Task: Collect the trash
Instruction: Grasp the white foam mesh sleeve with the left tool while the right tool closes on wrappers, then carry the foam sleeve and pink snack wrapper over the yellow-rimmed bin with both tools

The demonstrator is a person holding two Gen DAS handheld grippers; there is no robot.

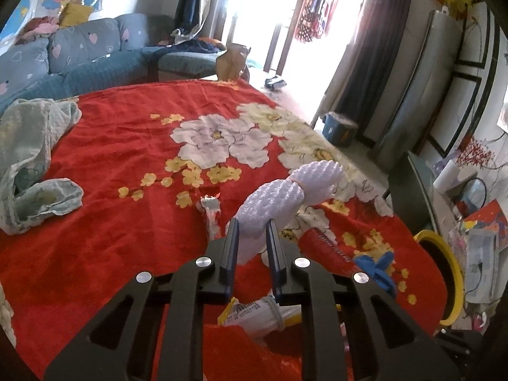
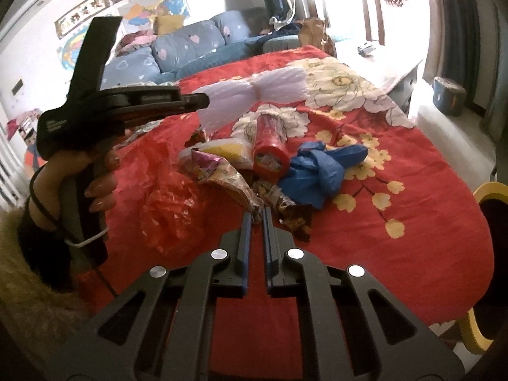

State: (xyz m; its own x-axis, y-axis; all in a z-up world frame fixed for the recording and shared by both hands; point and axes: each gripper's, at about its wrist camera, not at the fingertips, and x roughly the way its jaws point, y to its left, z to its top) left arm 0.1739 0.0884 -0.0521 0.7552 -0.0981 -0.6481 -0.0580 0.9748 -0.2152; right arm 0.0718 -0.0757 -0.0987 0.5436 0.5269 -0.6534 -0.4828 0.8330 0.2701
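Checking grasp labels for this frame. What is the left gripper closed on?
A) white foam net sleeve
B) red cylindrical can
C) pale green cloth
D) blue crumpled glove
A: in the left wrist view the left gripper has its pads pinching one end of the white foam net sleeve, lifted off the red floral tablecloth; the right wrist view shows the same sleeve at its fingertips.

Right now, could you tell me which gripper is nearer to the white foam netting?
Left. The left gripper is clamped on the white foam netting; the right gripper sits back by the wrappers.
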